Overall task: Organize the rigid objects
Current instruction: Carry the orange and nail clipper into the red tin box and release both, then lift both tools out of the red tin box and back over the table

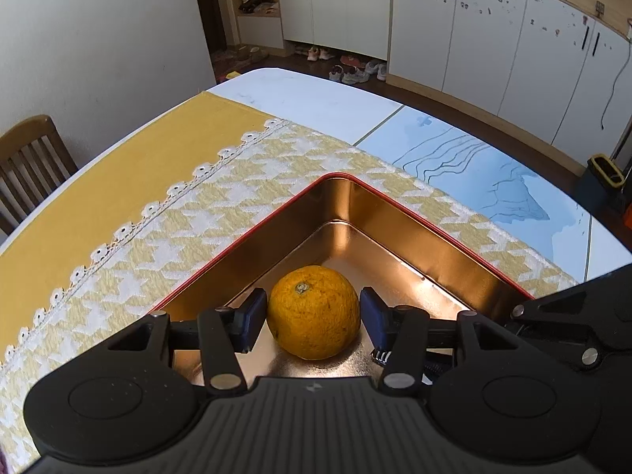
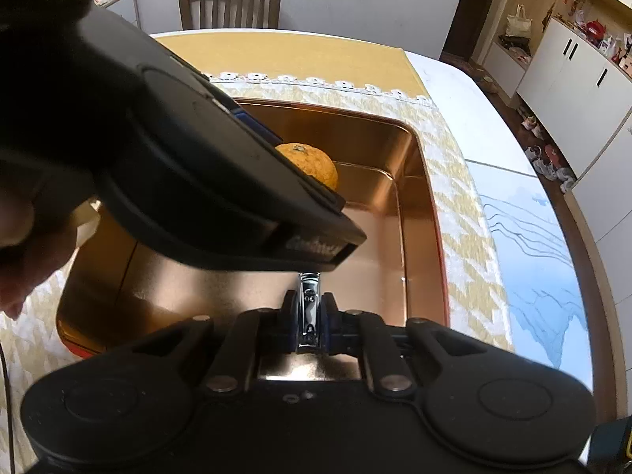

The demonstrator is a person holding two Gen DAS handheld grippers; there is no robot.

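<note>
An orange (image 1: 314, 312) sits on the floor of a copper-coloured tin with a red rim (image 1: 395, 205). My left gripper (image 1: 314, 318) is down in the tin with a blue pad on each side of the orange and small gaps showing, so it is open. In the right wrist view the orange (image 2: 316, 164) shows behind the left gripper's black body (image 2: 205, 173). My right gripper (image 2: 310, 316) is shut on a shiny metal nail clipper (image 2: 309, 308), held over the tin (image 2: 418, 205). The clipper's tip also shows in the left wrist view (image 1: 381, 355).
The tin lies on a yellow and white houndstooth cloth (image 1: 189, 213) with a lace edge, on a white table (image 1: 316, 98). A blue-lined mat (image 1: 493, 181) is to the right. A wooden chair (image 1: 27, 162) stands at the table's left side, another (image 2: 229, 0) at its far side.
</note>
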